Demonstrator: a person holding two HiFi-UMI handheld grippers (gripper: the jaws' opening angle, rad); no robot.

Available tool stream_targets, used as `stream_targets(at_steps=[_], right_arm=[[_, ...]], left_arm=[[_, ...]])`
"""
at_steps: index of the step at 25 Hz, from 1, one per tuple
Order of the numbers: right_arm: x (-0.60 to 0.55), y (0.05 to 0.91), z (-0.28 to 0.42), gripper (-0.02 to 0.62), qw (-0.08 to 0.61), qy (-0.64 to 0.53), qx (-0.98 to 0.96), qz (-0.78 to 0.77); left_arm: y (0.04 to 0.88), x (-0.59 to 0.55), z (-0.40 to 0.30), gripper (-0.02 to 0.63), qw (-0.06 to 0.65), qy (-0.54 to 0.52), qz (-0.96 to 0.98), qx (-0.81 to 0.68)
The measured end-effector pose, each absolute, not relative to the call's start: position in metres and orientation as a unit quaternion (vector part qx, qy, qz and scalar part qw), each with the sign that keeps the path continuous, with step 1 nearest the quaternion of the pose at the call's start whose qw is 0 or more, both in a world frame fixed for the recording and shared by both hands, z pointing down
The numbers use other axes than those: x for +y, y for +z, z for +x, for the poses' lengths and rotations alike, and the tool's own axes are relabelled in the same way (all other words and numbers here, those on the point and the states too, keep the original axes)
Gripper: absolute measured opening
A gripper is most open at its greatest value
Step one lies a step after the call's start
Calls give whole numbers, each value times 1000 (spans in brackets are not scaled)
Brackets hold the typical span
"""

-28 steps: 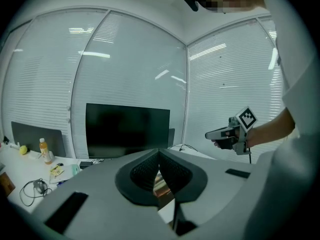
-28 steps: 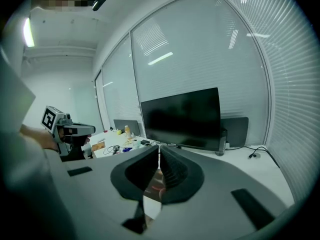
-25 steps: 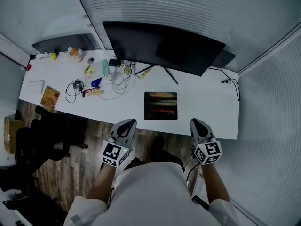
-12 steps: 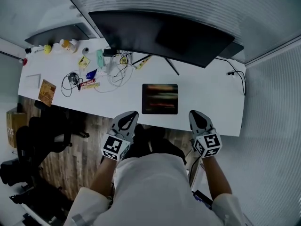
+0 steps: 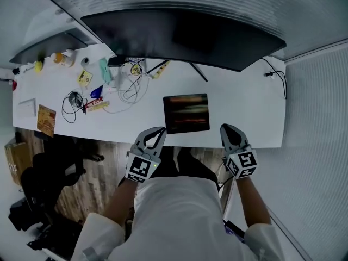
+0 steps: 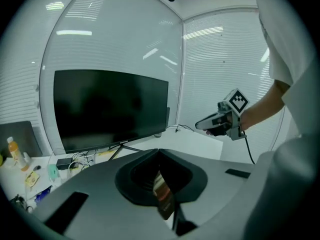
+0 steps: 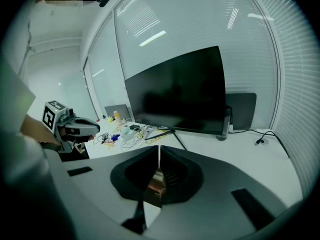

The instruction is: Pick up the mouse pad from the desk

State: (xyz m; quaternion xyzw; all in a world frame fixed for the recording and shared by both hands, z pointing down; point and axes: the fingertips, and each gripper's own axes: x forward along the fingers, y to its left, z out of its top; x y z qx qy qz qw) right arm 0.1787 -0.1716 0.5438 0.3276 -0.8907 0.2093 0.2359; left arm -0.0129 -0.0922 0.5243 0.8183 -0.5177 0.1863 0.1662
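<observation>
The mouse pad [image 5: 186, 113], a dark rectangle with reddish streaks, lies flat on the white desk [image 5: 247, 116] in front of the monitor. My left gripper [image 5: 155, 135] hovers at the desk's near edge, just left of the pad's near corner. Its jaws meet with nothing between them. My right gripper [image 5: 229, 131] is at the same edge, to the right of the pad, also shut and empty. In the left gripper view the left gripper [image 6: 159, 152] points over the desk and the pad [image 6: 163, 194] shows through its hollow. The right gripper view shows the right gripper [image 7: 159, 149] aimed the same way.
A wide black monitor [image 5: 185, 34] stands at the back of the desk. Tangled cables, bottles and small items [image 5: 103, 86] crowd the desk's left half. A cable [image 5: 276, 79] runs along the right end. A black office chair [image 5: 49, 173] stands on the floor at the left.
Both grippers have moved forward and down, from in front of the desk to its near edge beside the pad. The desk and monitor look closer.
</observation>
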Motion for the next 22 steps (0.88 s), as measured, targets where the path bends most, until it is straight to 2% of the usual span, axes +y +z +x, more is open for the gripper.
stream_targets(at_steps=[22], right_arm=[[-226, 696, 134, 40, 341, 252, -844, 327]], left_arm=[[673, -140, -15, 16, 265, 211, 826, -450]])
